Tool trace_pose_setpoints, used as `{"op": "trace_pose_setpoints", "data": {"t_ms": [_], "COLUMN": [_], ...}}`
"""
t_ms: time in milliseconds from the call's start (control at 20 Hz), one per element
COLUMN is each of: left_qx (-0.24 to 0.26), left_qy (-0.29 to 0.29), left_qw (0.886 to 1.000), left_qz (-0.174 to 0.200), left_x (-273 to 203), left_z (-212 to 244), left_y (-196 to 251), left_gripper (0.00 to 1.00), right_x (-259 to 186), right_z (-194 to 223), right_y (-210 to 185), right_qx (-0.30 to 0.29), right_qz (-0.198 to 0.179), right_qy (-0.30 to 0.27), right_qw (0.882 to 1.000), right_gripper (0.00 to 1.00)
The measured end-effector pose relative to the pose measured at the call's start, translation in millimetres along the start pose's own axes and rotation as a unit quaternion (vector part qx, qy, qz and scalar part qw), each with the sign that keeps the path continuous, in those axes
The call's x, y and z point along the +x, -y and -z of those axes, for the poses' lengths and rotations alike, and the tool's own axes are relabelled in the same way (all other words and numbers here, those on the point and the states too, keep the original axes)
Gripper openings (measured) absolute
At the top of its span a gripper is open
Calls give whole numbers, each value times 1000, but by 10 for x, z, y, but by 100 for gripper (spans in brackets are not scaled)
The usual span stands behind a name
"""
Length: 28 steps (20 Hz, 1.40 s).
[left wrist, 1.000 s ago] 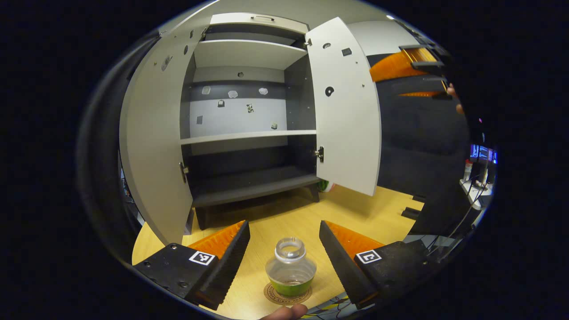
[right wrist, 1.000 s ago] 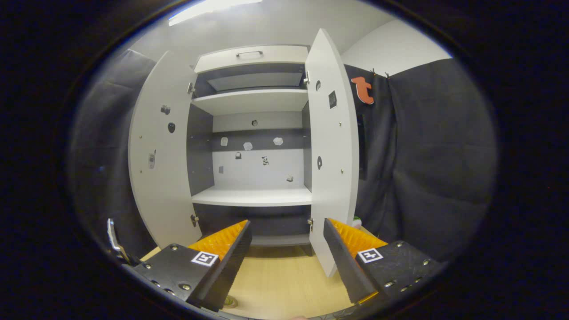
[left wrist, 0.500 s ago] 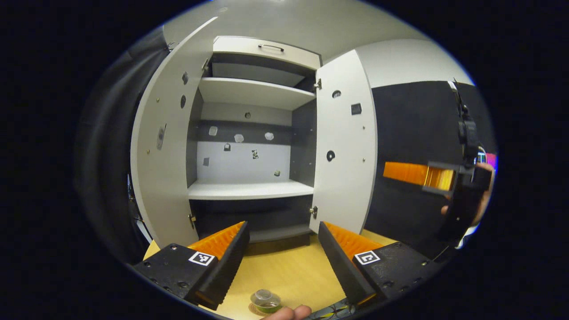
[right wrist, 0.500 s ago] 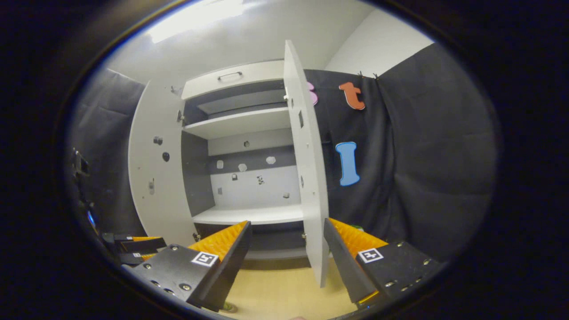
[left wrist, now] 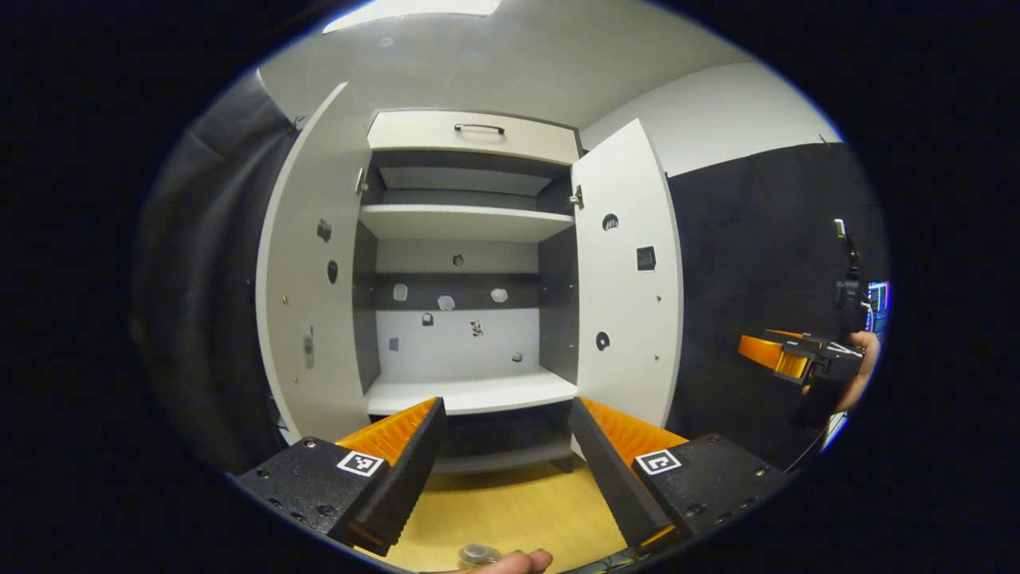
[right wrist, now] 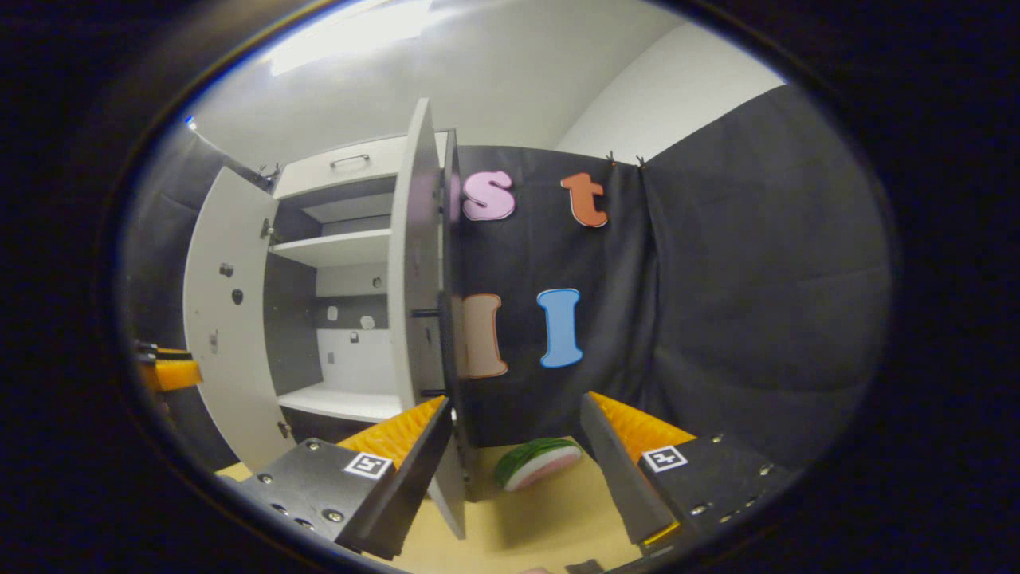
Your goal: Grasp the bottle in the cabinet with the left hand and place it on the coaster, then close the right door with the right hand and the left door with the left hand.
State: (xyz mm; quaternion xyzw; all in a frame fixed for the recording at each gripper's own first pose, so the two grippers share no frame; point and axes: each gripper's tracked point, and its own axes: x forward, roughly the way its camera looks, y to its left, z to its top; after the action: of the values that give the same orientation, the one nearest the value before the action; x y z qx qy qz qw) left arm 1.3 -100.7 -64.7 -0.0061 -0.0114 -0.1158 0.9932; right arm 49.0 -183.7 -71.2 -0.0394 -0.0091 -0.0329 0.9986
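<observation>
Closest to the camera in the left gripper view, the left gripper (left wrist: 504, 462) is hanging over the light wooden tabletop (left wrist: 518, 510) with its fingers spread wide and nothing between them. Right at the bottom edge, the clear bottle (left wrist: 478, 552) is peeking into view, standing on the table with a fingertip (left wrist: 510, 563) showing just beside it. Can't make out the coaster from here, it's too close to the edge.

Over in the right gripper view, the right gripper (right wrist: 516, 458) is also sitting with its fingers wide apart, gripping nothing. Between them, a bit farther along the table, a watermelon slice toy (right wrist: 535, 462) is lying on the wood near the foot of the black cloth wall (right wrist: 717, 319).

Further back, the cabinet (left wrist: 470, 319) is standing with both doors swung open. The left door (left wrist: 307, 303) and the right door (left wrist: 625, 295) are both showing their inner faces in the left gripper view, and the right one is appearing nearly edge-on just ahead of the right gripper. The shelves are looking bare, just a few small marks dotted on the back panel (left wrist: 454, 331). A drawer front with a handle (left wrist: 478, 128) is running across the top.

Off to the side, the other gripper is hovering by the cloth, a hand (left wrist: 857, 379) holding it. White wall and ceiling are sitting behind everything.
</observation>
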Motion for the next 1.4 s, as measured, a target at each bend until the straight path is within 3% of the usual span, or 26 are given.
{"op": "trace_pose_setpoints", "data": {"t_ms": [200, 400, 600, 900, 950, 1050, 1100, 1400], "left_qx": [23, 18, 31, 86, 87, 86, 84, 57], "left_qy": [24, 6, -34, 10, 9, 6, 4, -3], "left_qw": [999, 998, 995, 988, 988, 987, 987, 985], "left_qz": [-38, -66, -87, -125, -129, -133, -139, -165], "left_x": [-169, -353, -606, -933, -976, -1067, -1135, -1285], "left_z": [-314, -296, -172, -516, -519, -520, -517, -412], "left_y": [-196, -392, -577, -892, -916, -989, -1041, -1370], "left_gripper": [99, 97, 98, 98, 98, 98, 98, 98], "right_x": [285, 596, 946, 1346, 1362, 1505, 1441, 1387], "right_z": [69, 107, 12, -229, -245, -205, -284, -399], "right_y": [485, 510, 253, -201, -399, -601, -661, -993], "right_qx": [-37, -46, -57, -38, -30, -32, -34, -22], "right_qz": [22, 12, -17, -42, -65, -67, -74, -78], "right_qy": [1, 2, 5, -3, -9, -19, -21, -15], "right_qw": [999, 999, 998, 998, 997, 997, 996, 997], "right_gripper": [98, 98, 98, 98, 98, 98, 83, 83]}}
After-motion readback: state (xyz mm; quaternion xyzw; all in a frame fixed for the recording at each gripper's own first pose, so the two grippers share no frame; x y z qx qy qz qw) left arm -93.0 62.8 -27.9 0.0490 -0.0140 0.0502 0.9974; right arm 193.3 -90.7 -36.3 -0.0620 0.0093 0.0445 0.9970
